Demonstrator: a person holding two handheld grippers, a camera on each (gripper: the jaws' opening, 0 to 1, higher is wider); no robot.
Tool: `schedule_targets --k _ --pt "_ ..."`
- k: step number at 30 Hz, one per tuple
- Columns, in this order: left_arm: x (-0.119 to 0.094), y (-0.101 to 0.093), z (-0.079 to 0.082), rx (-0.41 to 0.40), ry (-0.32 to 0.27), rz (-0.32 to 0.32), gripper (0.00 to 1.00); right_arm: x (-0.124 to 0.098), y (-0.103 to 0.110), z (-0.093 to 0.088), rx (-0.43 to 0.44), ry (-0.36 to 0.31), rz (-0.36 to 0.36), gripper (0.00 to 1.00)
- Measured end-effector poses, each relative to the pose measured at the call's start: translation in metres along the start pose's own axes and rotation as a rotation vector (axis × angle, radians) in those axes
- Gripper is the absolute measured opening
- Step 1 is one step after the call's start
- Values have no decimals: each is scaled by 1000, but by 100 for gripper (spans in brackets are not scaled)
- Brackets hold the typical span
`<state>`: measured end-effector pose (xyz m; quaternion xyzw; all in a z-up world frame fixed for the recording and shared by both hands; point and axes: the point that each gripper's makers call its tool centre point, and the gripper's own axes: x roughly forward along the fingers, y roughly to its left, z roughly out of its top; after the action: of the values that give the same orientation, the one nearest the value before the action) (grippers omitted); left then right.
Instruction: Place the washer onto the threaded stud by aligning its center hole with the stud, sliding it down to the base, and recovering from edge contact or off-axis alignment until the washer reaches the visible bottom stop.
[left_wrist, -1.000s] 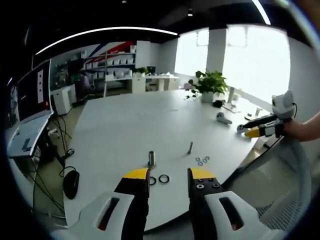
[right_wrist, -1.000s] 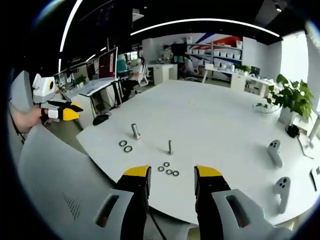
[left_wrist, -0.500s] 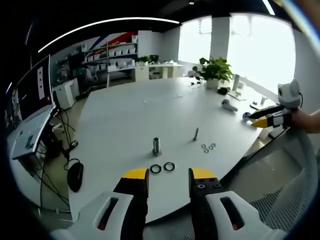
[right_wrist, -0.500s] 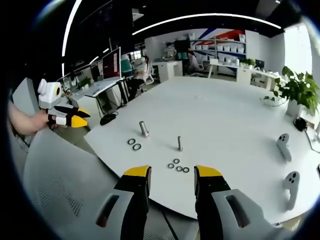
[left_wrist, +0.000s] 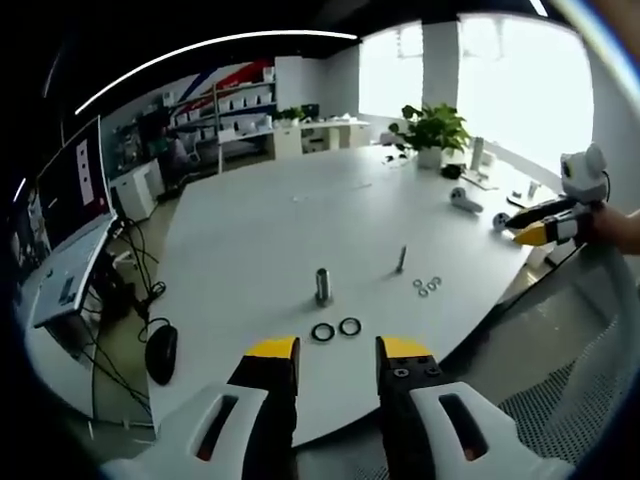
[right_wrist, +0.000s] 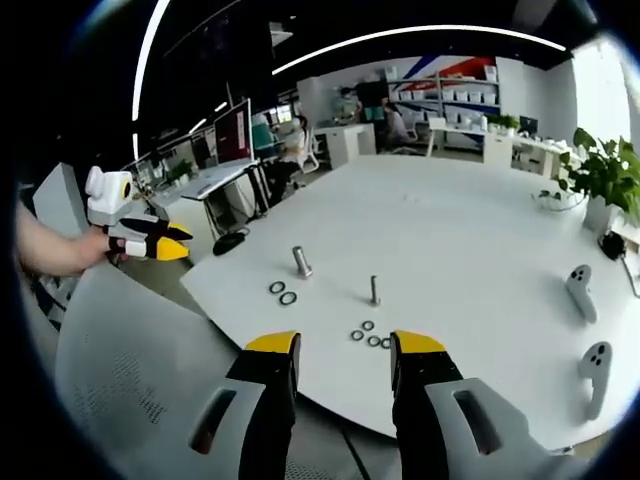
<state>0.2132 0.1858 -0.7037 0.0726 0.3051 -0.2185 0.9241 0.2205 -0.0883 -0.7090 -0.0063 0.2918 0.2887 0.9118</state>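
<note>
Thin metal stud (right_wrist: 374, 290) stands upright on white worktop (right_wrist: 470, 240), small flat ring washers (right_wrist: 371, 335) beside; left hand-held gripper (left_wrist: 335, 350) and right hand-held gripper (right_wrist: 345, 345) both gape empty.

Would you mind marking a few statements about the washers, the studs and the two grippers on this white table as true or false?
1. Both grippers are empty, with open jaws. True: the left gripper and right gripper hold nothing.
2. A washer already sits on the thin threaded stud. False: the stud is bare; the three small washers lie on the table beside it.
3. Two larger dark rings lie flat near the thick stud. True.
4. The thin stud lies on its side. False: it stands upright.
5. A potted plant stands at the table's far end. True.
</note>
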Motion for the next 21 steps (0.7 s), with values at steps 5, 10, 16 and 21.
schedule_targets --k 5,10,16,21 --pt "2 2 -10 -2 52 16 29 1 7 -1 -10 13 35 38" --pt "4 2 -14 24 76 19 28 1 8 1 -5 -1 44 38" --pt "7 -2 -21 -9 116 -8 29 2 7 -3 -1 16 44 38" --pt "6 2 -23 -23 114 -5 28 1 8 -1 -3 10 38 37"
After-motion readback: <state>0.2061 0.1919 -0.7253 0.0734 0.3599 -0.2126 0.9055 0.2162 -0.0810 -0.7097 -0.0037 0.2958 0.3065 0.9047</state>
